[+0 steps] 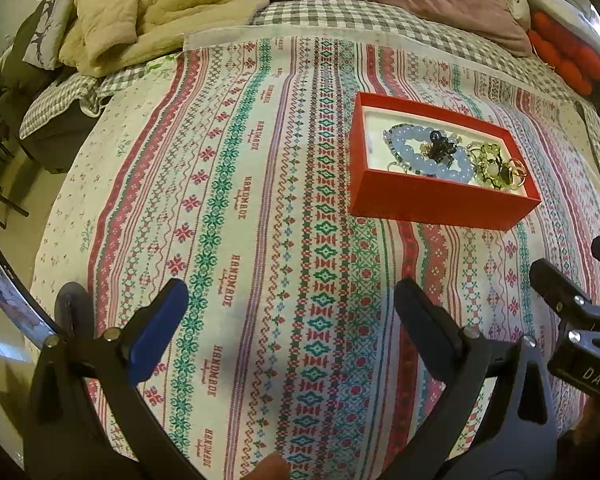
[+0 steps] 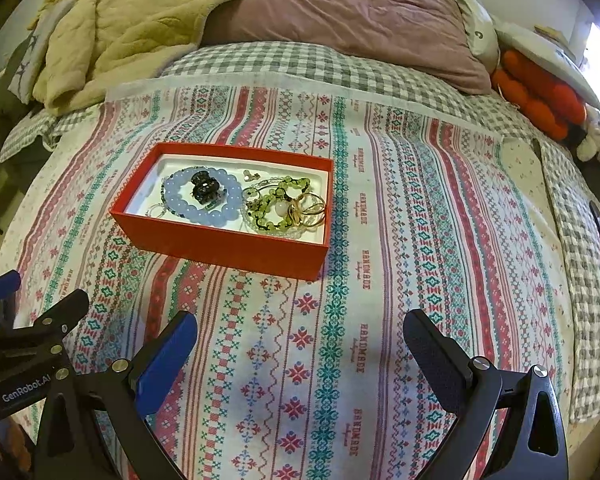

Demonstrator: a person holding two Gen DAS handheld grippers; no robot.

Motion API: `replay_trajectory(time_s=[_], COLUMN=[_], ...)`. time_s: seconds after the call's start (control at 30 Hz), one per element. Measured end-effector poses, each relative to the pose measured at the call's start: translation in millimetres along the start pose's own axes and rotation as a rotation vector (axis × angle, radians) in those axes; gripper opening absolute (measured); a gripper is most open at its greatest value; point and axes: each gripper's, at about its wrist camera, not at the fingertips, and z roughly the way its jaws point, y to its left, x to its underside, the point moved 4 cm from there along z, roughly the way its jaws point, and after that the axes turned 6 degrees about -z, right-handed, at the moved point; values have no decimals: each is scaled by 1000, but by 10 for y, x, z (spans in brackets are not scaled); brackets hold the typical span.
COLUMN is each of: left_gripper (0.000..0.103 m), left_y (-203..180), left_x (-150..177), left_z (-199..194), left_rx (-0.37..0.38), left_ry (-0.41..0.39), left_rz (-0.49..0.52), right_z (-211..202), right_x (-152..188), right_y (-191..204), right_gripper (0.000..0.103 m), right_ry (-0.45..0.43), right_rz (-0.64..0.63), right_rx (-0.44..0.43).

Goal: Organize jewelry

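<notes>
A red box (image 2: 220,246) (image 1: 440,200) with a white lining lies on the patterned cloth. Inside it sit a pale blue bead bracelet (image 2: 188,202) (image 1: 410,146), a black hair claw (image 2: 205,189) (image 1: 440,148), a green bead bracelet (image 2: 268,208) (image 1: 488,164) and gold rings (image 2: 310,208) (image 1: 518,168). My left gripper (image 1: 292,300) is open over bare cloth, well short and left of the box. My right gripper (image 2: 300,336) is open too, nothing between its fingers, just in front of the box.
The patterned cloth (image 2: 420,240) covers a bed with a grey checked sheet (image 2: 300,64). A beige quilt (image 2: 132,20), a mauve pillow (image 2: 360,12) and an orange plush toy (image 2: 540,96) lie at the far side. The bed's left edge (image 1: 40,216) drops to the floor.
</notes>
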Motion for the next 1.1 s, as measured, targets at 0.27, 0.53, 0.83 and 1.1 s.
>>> replay_trajectory(time_s=[0.27, 0.53, 0.83, 1.1], left_gripper=[102, 102, 102, 102], left_y=[-38, -60, -64, -80], left_x=[0, 0, -4, -3], left_z=[-9, -12, -14, -12], left_rx=[1, 2, 4, 7], left_ry=[-6, -5, -8, -7], left_rz=[12, 17, 16, 20], right_z=[2, 19, 26, 30], right_x=[7, 13, 16, 17], right_y=[2, -23, -25, -34], right_gripper=[103, 103, 103, 103], right_ry=[2, 9, 13, 14], right_rz=[0, 6, 5, 5], right_rx=[3, 1, 0, 1])
